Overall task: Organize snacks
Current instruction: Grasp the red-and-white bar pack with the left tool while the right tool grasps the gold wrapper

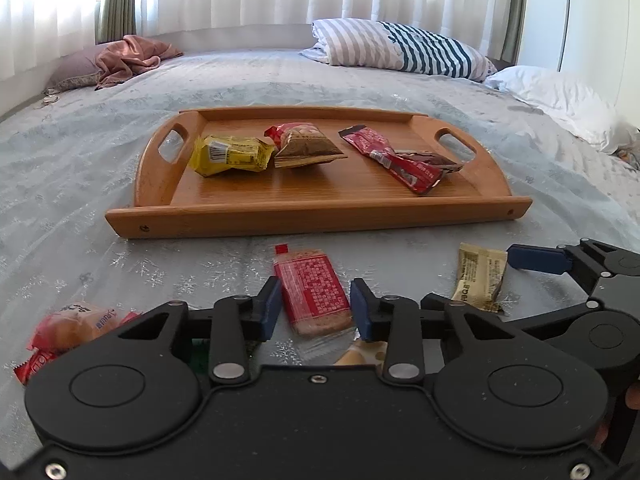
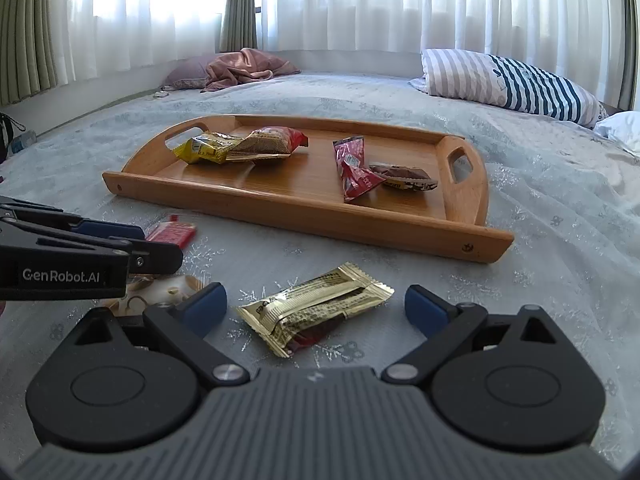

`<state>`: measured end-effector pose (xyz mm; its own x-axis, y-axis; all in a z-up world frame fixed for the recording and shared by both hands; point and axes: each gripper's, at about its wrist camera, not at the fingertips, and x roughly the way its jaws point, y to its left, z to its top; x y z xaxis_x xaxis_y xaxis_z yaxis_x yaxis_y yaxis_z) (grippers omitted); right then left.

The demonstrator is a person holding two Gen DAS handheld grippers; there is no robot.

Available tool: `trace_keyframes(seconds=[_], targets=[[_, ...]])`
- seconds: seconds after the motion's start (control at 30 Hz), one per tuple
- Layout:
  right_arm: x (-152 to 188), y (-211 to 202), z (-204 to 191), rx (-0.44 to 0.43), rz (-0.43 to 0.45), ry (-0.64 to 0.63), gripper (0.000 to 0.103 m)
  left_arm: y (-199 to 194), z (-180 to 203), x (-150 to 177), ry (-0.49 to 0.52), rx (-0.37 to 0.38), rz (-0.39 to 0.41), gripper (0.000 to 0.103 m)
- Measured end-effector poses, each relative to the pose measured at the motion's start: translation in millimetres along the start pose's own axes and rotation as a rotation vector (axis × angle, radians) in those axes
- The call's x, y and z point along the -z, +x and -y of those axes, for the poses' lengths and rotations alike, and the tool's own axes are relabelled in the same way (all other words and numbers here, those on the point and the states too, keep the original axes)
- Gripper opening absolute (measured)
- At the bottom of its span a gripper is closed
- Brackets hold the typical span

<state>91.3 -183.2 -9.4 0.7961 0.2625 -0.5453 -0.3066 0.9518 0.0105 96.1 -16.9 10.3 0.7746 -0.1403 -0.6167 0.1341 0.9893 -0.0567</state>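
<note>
1. The left hand-held gripper (image 1: 316,312) has a black body that covers the near end of the red cracker packet (image 1: 314,290), and whether its blue pads press the packet cannot be told.
2. An orange-and-red snack bag (image 1: 68,330) at lower left is partly hidden behind that body.
3. A cream packet (image 1: 362,354) shows only as a sliver below the pads.
4. In the right wrist view, the left hand-held gripper hides most of the red cracker packet.
5. Print on every wrapper is too small to read.
</note>
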Motion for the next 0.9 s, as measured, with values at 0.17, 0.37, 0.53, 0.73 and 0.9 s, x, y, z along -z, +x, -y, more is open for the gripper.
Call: trace_keyframes(seconds=[0.17,0.37,0.53,0.73,0.9], targets=[[0.1,-0.6,-0.4,0.0,0.006,0.006,0.101,-2.7,1.7,1.3,0.006,-0.005,0.011,0.034],[1.8,-6.8,1.2,0.016,0.047,0.017,0.101,-6.8,0.2,1.1,0.001,-0.003,0.021,0.034],[1.7,-8.0,2.2,0.021,0.054,0.019,0.098,-4.4,1.0,2.1,0.02,-0.024,0.013,0.036],[1.6,-5.6,0.8,0.022,0.043,0.012,0.093,5.5,8.4,3.2,0.057,-0.06,-0.002,0.04],[2.2,-6.6,1.1,0.02,0.05,0.015,0.09,6.6,9.9,3.8,0.052,-0.062,0.001,0.033]])
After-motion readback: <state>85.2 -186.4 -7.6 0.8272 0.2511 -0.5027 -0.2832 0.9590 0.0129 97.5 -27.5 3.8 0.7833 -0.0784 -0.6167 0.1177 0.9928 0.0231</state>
